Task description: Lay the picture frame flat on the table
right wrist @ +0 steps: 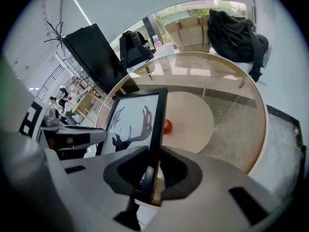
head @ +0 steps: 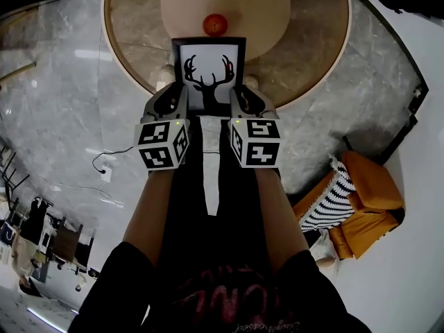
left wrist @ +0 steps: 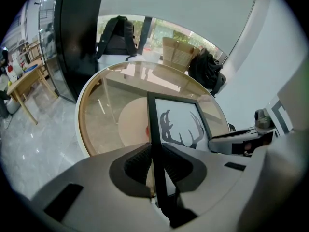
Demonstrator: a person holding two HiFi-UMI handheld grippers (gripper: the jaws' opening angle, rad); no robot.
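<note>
Presently, left gripper (head: 171, 101) and right gripper (head: 243, 101) each pinch a side edge of the deer picture frame (head: 208, 71) between them; judged next: lower it flat onto the bench (head: 316, 40) ahead.

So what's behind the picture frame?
A small red round object sits on the glass table just beyond the picture frame; the tabletop directly behind the frame is covered.

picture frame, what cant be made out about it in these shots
- Back of the picture frame and any stand: faces away in the head view, edge-on in both gripper views.
- Whether its bottom edge rests on the table: the left gripper and right gripper bodies cover it in every view.
- Red ball: too small to identify.
</note>
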